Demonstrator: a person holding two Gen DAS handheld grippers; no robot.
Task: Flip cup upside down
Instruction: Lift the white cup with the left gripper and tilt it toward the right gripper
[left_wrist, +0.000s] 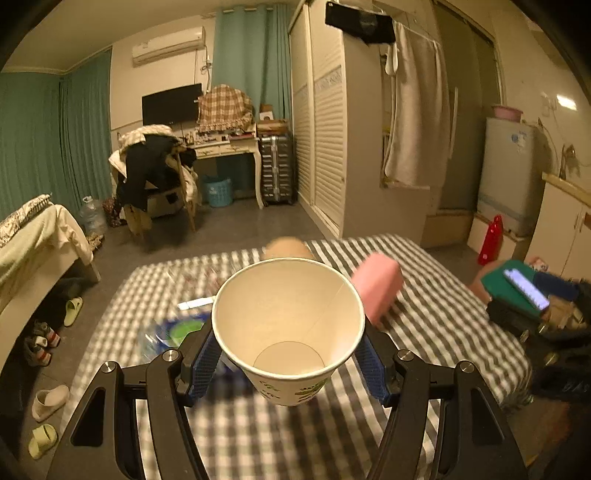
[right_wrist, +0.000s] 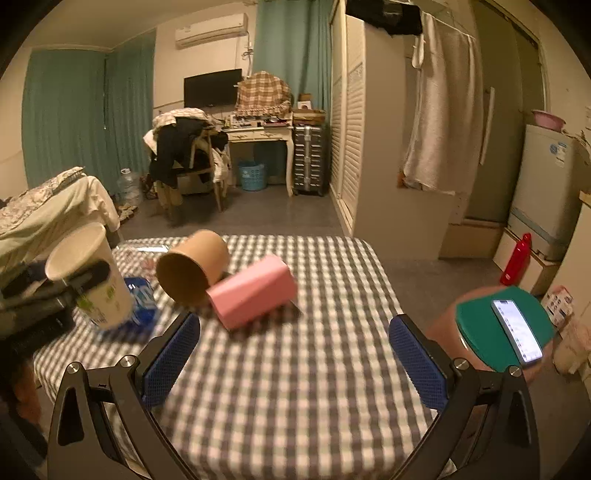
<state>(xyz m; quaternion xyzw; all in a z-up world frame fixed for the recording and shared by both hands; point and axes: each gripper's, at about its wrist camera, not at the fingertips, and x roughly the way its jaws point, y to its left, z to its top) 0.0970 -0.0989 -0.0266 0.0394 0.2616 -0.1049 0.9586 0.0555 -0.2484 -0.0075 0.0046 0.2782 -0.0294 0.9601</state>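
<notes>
brown cup (right_wrist: 194, 271) touching pink box (right_wrist: 255, 297), mid-table.

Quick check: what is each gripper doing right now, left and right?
Left gripper: shut on the white paper cup, held above the table.
Right gripper: open, holding nothing.

- White paper cup (left_wrist: 288, 325) with green leaf print
- Brown cup (right_wrist: 192, 271)
- Pink box (right_wrist: 253, 297)
- Desk (right_wrist: 295, 369) in grey-and-white check cloth
- Blue pads (right_wrist: 171, 360), black hand-held gripper frame
- Teal curtains (right_wrist: 66, 114)
- Red bottle (right_wrist: 516, 260)
</notes>
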